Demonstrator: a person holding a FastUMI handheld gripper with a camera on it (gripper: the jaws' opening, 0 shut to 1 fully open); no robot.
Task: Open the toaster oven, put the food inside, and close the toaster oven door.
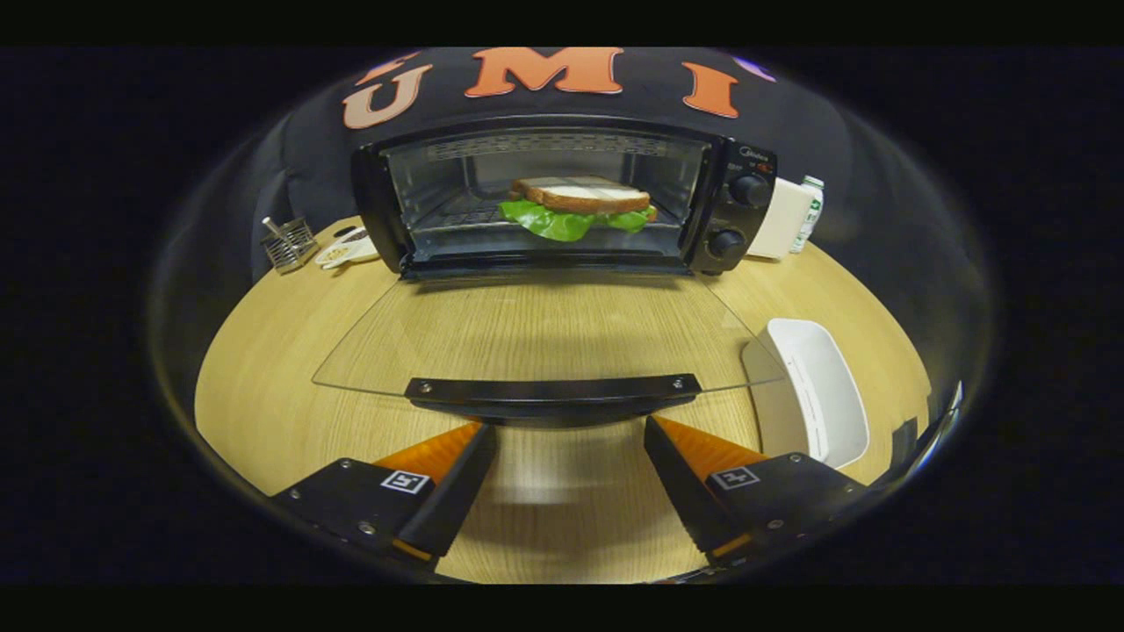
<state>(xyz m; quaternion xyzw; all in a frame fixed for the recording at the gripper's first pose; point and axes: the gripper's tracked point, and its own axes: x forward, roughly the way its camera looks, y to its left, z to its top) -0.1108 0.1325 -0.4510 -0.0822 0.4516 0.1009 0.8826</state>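
A black toaster oven [742, 215] stands at the back of the wooden table, its glass door [544, 338] folded down flat toward me. Inside on the rack lies a sandwich [580, 204] of brown bread with green lettuce hanging out. The door's black handle [553, 395] runs across just ahead of my fingertips. My gripper [569, 439] is open, its two fingers spread wide just below and short of the handle, with nothing between them but bare table.
A white tray [821, 391] sits on the table to the right of the door. Right of the oven stand a white box [781, 219] and a small bottle [810, 211]. Left of it are a wire holder [288, 244] and a small dish [347, 248].
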